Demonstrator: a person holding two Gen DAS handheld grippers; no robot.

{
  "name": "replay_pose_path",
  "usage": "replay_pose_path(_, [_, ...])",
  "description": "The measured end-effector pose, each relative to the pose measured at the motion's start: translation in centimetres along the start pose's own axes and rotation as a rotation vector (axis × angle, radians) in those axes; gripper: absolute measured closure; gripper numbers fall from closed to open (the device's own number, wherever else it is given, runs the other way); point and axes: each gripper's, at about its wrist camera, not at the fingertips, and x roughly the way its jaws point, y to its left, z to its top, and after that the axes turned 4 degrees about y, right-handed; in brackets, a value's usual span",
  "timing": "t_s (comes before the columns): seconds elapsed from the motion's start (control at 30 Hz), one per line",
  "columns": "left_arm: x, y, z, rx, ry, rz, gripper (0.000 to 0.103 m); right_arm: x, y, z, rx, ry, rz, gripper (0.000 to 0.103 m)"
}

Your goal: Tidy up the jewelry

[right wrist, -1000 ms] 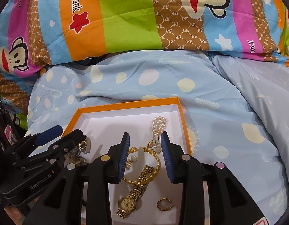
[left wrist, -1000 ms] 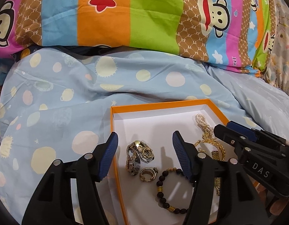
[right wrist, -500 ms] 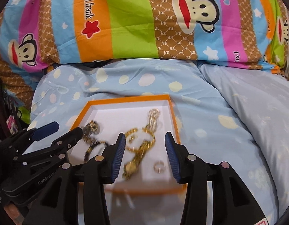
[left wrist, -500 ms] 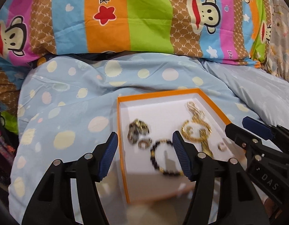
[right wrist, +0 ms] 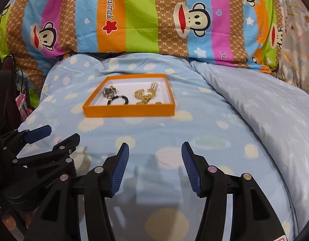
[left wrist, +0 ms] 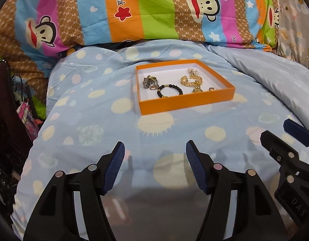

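An orange box (left wrist: 186, 101) (right wrist: 128, 110) with a white floor lies on the blue spotted duvet. Inside are a black bead bracelet (left wrist: 170, 91) (right wrist: 117, 100), a dark metal cluster (left wrist: 150, 82) (right wrist: 109, 92), a gold chain pile (left wrist: 191, 81) (right wrist: 145, 95) and a small ring (left wrist: 211, 89). My left gripper (left wrist: 155, 150) hovers well short of the box, its jaws opening with nothing between them. My right gripper (right wrist: 155, 150) is also back from the box, jaws opening and empty. Each gripper shows at the edge of the other's view: the right gripper (left wrist: 283, 138), the left gripper (right wrist: 54, 133).
A striped cartoon-monkey pillow (left wrist: 146, 10) (right wrist: 146, 16) lies behind the box. A paler blue duvet fold (right wrist: 254, 104) rises on the right. Dark furniture and a pink patterned bag (left wrist: 27, 114) stand at the left bed edge.
Both grippers have drawn back from over the box, which now sits far ahead of them. The right gripper's jaws have widened; the jewelry stays in the box.
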Motion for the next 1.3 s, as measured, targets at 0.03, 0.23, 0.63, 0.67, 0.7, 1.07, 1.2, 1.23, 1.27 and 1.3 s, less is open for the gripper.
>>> replay_pose_path(0.03, [-0.3, -0.1, -0.4, 0.000, 0.002, 0.003, 0.040, -0.3, 0.0, -0.4, 0.006, 0.002, -0.002, 0.048])
replay_pose_path(0.23, [-2.4, -0.1, -1.7, -0.020, -0.036, 0.045, 0.027, -1.6, -0.1, -1.6, 0.038, 0.003, -0.023, 0.035])
replay_pose_path(0.63, [-2.2, 0.0, -1.8, -0.027, -0.022, 0.068, 0.023, -0.7, -1.1, -1.7, 0.089, 0.044, -0.013, 0.034])
replay_pose_path(0.67, [-2.2, 0.0, -1.9, -0.025, -0.023, 0.069, 0.023, -0.7, -0.9, -1.7, 0.083, 0.041, -0.015, 0.034])
replay_pose_path(0.7, [-2.2, -0.1, -1.9, -0.024, -0.023, 0.071, 0.023, -0.8, -0.8, -1.7, 0.077, 0.039, -0.017, 0.034])
replay_pose_path(1.07, [-2.4, -0.2, -1.8, -0.020, -0.029, 0.092, 0.018, -0.9, -0.3, -1.6, 0.054, 0.031, -0.030, 0.030])
replay_pose_path(1.2, [-2.4, -0.2, -1.8, -0.024, -0.030, 0.104, 0.018, -0.9, -0.2, -1.5, 0.047, 0.031, -0.031, 0.030])
replay_pose_path(1.23, [-2.4, -0.1, -1.8, -0.025, -0.030, 0.108, 0.018, -0.9, -0.2, -1.5, 0.045, 0.031, -0.030, 0.030])
replay_pose_path(1.27, [-2.5, -0.1, -1.8, -0.025, -0.031, 0.111, 0.018, -0.9, -0.2, -1.5, 0.044, 0.031, -0.031, 0.030])
replay_pose_path(1.3, [-2.5, -0.2, -1.9, -0.025, -0.032, 0.115, 0.018, -0.9, -0.2, -1.5, 0.045, 0.030, -0.031, 0.030])
